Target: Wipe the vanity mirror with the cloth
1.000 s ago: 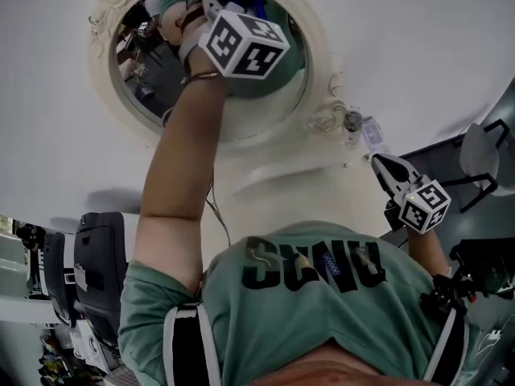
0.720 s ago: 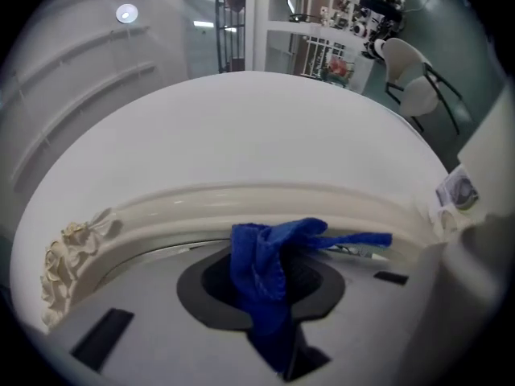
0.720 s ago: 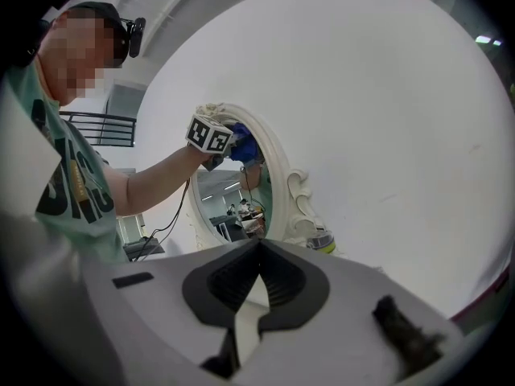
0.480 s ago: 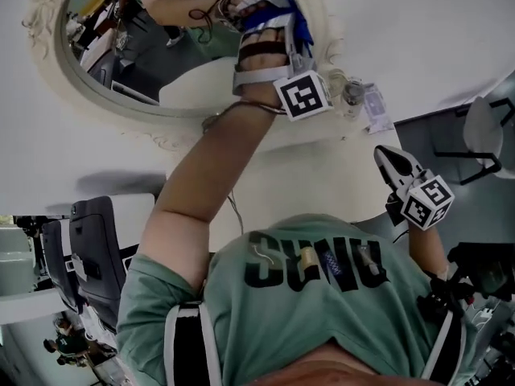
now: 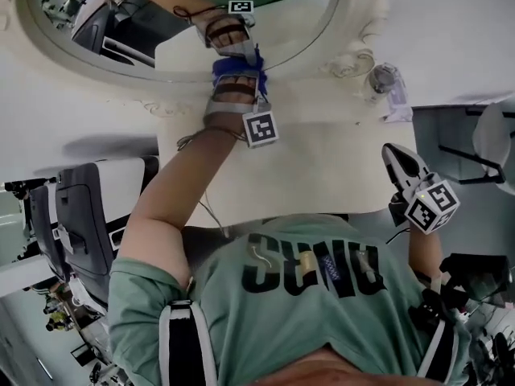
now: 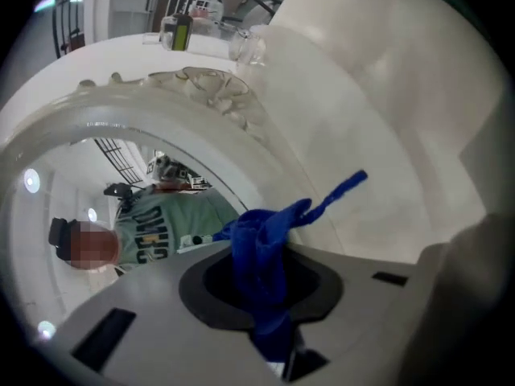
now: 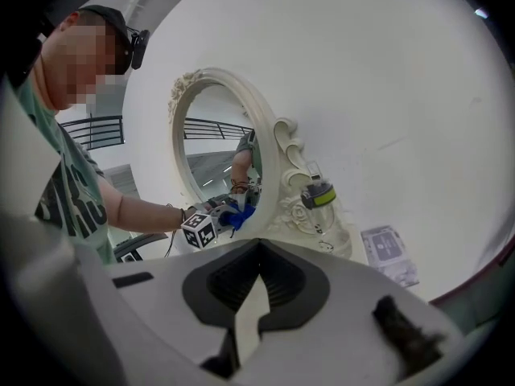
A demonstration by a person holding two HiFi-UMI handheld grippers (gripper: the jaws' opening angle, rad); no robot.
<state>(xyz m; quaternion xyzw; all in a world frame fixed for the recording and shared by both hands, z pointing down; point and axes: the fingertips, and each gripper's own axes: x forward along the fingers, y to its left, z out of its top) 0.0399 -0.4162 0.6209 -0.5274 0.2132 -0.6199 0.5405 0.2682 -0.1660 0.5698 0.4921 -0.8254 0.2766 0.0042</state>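
Our left gripper [image 5: 236,77] is clamped tight on the blue cloth [image 6: 259,248], a bunched fold standing up between the closed jaws and one thin tail sticking out to the side. The cloth sits at the bottom edge of the vanity mirror [image 5: 161,30], where the glass meets its ornate cream frame [image 5: 354,43]. Our right gripper [image 7: 257,252] hangs well off to the side, near the table's [image 5: 322,175] edge, jaws brought together on nothing. A small jar with a yellow-green band [image 7: 318,195] stands just beside the frame's foot, and a printed card [image 7: 389,254] lies near it.
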